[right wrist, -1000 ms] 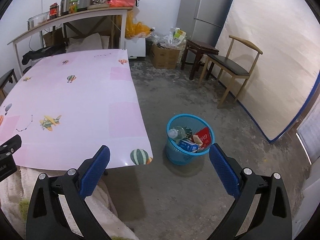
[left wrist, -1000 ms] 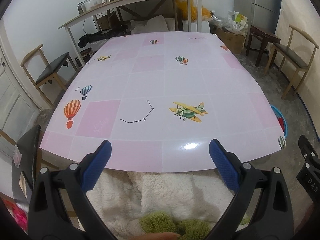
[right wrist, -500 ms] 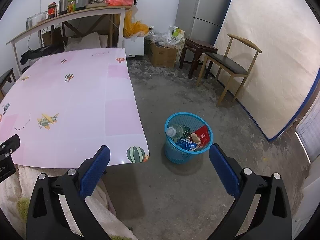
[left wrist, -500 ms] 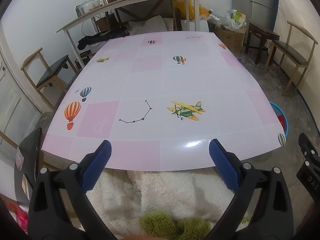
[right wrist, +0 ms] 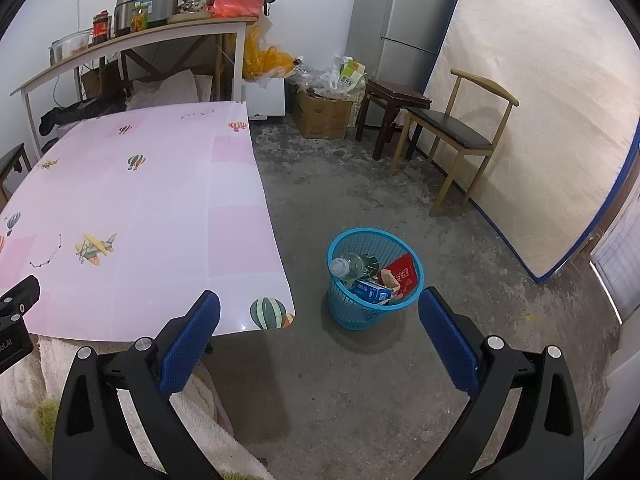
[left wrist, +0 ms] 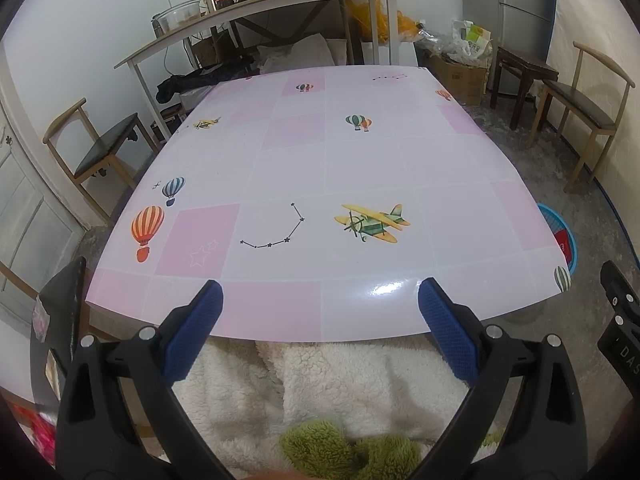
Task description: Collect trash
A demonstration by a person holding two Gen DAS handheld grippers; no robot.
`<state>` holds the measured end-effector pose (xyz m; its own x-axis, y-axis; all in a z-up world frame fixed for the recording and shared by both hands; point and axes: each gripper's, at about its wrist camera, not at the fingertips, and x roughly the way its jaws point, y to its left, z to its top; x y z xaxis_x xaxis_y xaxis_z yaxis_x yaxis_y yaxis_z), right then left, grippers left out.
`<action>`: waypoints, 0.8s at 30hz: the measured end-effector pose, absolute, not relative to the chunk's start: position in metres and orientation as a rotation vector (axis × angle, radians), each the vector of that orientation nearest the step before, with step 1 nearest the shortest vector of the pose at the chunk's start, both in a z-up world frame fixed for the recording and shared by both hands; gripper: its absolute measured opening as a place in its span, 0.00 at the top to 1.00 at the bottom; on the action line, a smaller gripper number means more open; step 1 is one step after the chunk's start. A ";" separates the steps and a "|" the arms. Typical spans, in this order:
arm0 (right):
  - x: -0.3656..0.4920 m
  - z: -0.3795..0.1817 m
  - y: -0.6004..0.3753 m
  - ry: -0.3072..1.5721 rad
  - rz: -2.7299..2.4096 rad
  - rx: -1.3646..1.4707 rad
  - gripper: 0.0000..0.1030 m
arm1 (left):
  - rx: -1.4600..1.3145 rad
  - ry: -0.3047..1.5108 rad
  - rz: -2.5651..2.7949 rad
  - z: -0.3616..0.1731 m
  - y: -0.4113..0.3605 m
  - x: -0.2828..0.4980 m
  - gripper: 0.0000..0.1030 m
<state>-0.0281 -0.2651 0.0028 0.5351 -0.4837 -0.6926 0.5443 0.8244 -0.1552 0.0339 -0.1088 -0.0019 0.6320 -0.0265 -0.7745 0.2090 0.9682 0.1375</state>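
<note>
Blue mesh basket (right wrist: 374, 280) holding trash, glossy pink table (left wrist: 320, 184)

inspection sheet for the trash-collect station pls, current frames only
Surface: pink patterned table, nothing seen on it.
Job's things: blue basket on the floor right of the table, holding a bottle, blue carton, red packet.
Clutter: nothing seen loose.
Grippers: left gripper and right gripper, jaws open, empty.
Cables: one down the wall behind the shelf.
Surroundings: chairs, fridge, cardboard box.
</note>
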 end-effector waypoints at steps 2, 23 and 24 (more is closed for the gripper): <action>-0.028 0.003 -0.266 0.798 -0.612 0.083 0.06 | 0.223 0.881 -0.136 -0.002 -0.109 0.034 0.09; -0.031 0.005 -0.267 0.791 -0.619 0.087 0.06 | 0.226 0.880 -0.137 0.000 -0.110 0.033 0.09; -0.031 0.006 -0.267 0.790 -0.620 0.087 0.06 | 0.226 0.880 -0.137 0.000 -0.110 0.033 0.09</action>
